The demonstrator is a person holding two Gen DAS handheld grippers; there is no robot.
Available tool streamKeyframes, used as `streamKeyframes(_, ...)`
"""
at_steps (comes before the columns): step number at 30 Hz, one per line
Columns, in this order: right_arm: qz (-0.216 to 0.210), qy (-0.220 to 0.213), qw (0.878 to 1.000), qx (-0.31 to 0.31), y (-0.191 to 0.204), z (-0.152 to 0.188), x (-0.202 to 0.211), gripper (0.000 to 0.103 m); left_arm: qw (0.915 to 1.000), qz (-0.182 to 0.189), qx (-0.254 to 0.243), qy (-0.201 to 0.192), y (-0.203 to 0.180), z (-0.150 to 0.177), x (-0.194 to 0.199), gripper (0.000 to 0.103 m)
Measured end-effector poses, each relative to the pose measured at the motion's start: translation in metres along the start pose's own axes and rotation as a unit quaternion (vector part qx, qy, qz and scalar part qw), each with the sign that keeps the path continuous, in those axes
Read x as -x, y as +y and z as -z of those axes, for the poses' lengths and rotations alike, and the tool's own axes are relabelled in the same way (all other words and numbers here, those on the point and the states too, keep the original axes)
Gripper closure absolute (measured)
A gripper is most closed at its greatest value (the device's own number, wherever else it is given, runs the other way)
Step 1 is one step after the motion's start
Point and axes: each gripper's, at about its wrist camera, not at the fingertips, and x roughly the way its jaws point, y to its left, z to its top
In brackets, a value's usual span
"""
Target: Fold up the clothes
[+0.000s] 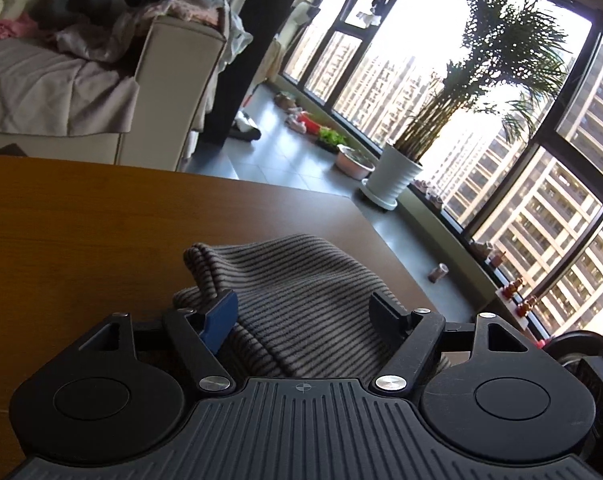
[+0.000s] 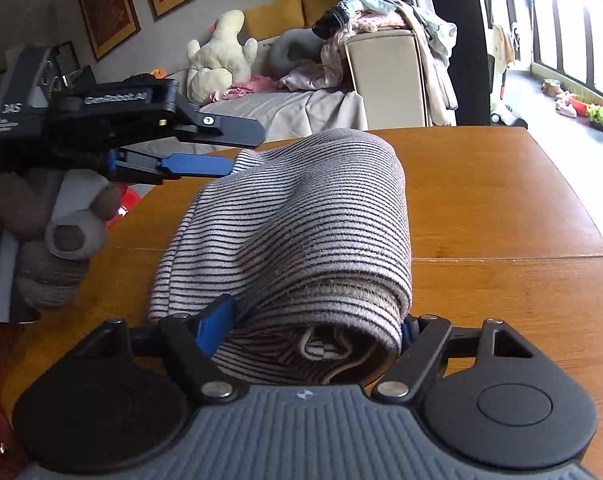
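A grey garment with thin dark stripes (image 2: 301,220) lies folded into a thick bundle on the wooden table (image 2: 501,200). My right gripper (image 2: 313,328) is closed around the bundle's near end, the blue pad (image 2: 215,326) pressing its left side and the other pad mostly hidden behind the fold. In the left wrist view the same striped garment (image 1: 301,272) lies under and between the fingers of my left gripper (image 1: 303,316), which stand wide apart and do not pinch it. From the right wrist view, the left gripper (image 2: 241,152) hovers open at the bundle's far left end.
A beige sofa (image 2: 381,80) behind the table carries a pile of clothes (image 2: 365,16) and a cream plush toy (image 2: 221,52). A brown plush animal (image 2: 61,236) sits off the table's left edge. A potted palm (image 1: 397,176) stands by the windows.
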Motion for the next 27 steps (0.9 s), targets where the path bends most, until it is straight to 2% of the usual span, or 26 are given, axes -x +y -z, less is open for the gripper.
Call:
streamKeyframes(2, 0.001, -0.002, 1.0, 0.002, 0.002, 0.0, 0.0, 0.024, 0.9999, -0.002, 0.003, 0.01, -0.002, 0.007, 0.008, 0.025)
streamKeyframes(5, -0.002, -0.003, 1.0, 0.008, -0.001, -0.003, 0.003, 0.019, 0.9987, -0.008, 0.018, 0.048, 0.005, 0.021, 0.0, 0.028)
streamKeyframes(6, -0.003, -0.004, 1.0, 0.01, -0.002, -0.004, 0.004, 0.019, 0.9979, -0.014, 0.025, 0.059, 0.008, 0.027, -0.005, 0.026)
streamKeyframes(9, -0.015, -0.012, 1.0, 0.014, -0.011, -0.017, 0.02, 0.013, 0.9965, -0.001, 0.056, 0.063, 0.02, 0.035, -0.009, 0.023)
streamKeyframes(10, -0.017, -0.021, 0.999, 0.016, -0.015, -0.023, 0.028, 0.002, 0.9966, 0.0, 0.054, 0.061, 0.021, 0.035, -0.009, 0.023)
streamKeyframes(14, -0.006, -0.045, 0.999, -0.016, -0.037, -0.047, 0.038, 0.0, 0.9975, -0.004, 0.04, 0.058, 0.018, 0.036, -0.012, 0.019)
streamKeyframes(17, 0.004, -0.047, 0.997, -0.062, -0.054, -0.057, 0.017, 0.0, 0.9977, -0.008, 0.037, 0.056, 0.017, 0.038, -0.011, 0.018)
streamKeyframes(21, 0.011, 0.002, 0.995, -0.102, -0.066, -0.062, -0.032, 0.0, 0.9979, -0.015, 0.031, 0.054, 0.015, 0.04, -0.008, 0.017)
streamKeyframes(23, -0.003, 0.015, 0.992, -0.128, -0.069, -0.058, -0.049, 0.0, 0.9981, -0.019, 0.026, 0.053, 0.014, 0.041, -0.006, 0.017)
streamKeyframes(27, -0.037, 0.013, 0.984, -0.172, -0.079, -0.051, -0.058, 0.0, 0.9981, -0.019, 0.023, 0.053, 0.014, 0.042, -0.006, 0.016)
